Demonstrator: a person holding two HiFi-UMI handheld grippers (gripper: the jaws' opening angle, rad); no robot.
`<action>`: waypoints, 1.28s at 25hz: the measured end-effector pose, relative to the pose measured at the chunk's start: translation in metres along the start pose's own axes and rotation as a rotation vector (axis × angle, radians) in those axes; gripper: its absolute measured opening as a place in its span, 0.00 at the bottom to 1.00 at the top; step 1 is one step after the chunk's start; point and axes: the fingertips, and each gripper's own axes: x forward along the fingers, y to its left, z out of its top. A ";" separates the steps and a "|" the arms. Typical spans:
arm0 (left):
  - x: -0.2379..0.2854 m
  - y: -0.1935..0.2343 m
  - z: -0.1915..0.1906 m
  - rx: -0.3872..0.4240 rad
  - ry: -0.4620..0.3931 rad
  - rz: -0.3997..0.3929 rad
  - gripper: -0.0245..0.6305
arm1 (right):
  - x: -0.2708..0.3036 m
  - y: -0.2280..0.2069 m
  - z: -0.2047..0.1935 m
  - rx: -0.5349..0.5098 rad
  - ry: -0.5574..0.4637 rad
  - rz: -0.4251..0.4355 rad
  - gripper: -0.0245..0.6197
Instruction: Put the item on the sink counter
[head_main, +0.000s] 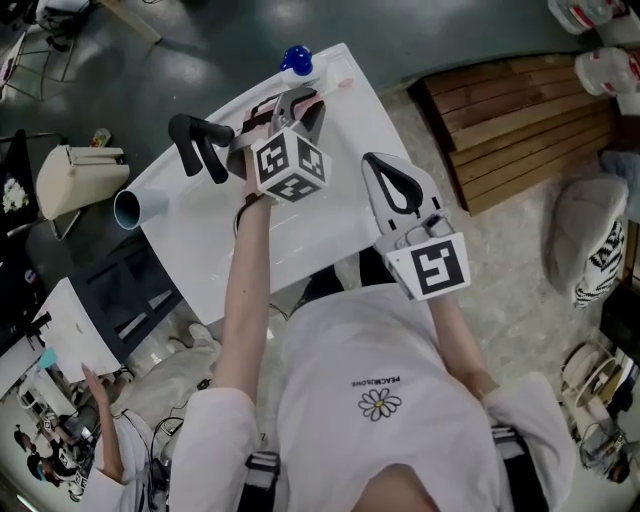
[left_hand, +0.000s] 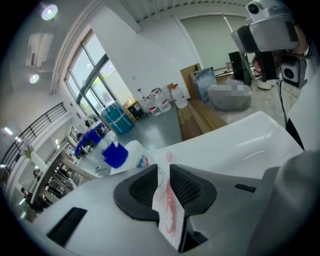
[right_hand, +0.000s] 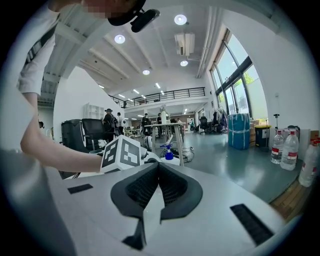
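Note:
My left gripper (head_main: 303, 100) is shut on a thin flat white item with pink-red print (left_hand: 169, 216), which stands edge-on between the black pads. Its pink tip (head_main: 335, 86) pokes past the jaws over the far end of the white sink counter (head_main: 335, 225). In the left gripper view the gripper (left_hand: 163, 175) hangs above the white counter (left_hand: 245, 142). My right gripper (head_main: 375, 163) hovers over the counter's right edge, nearer to me. It is shut with nothing between its pads (right_hand: 159, 170).
A black faucet (head_main: 198, 143) rises at the counter's left side. A blue-capped spray bottle (head_main: 296, 60) stands at the far end, close to the item's tip. A wooden pallet (head_main: 520, 120) lies on the floor to the right, and a white pipe end (head_main: 130, 208) sticks out at the left.

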 end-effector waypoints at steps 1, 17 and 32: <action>-0.004 0.003 0.008 0.006 -0.012 0.011 0.17 | 0.000 0.000 0.004 -0.005 -0.009 -0.003 0.05; -0.200 0.087 0.082 -0.293 -0.327 0.434 0.06 | 0.003 0.026 0.097 -0.115 -0.216 0.042 0.05; -0.388 0.088 -0.016 -0.786 -0.449 1.033 0.06 | 0.021 0.098 0.168 -0.206 -0.370 0.173 0.05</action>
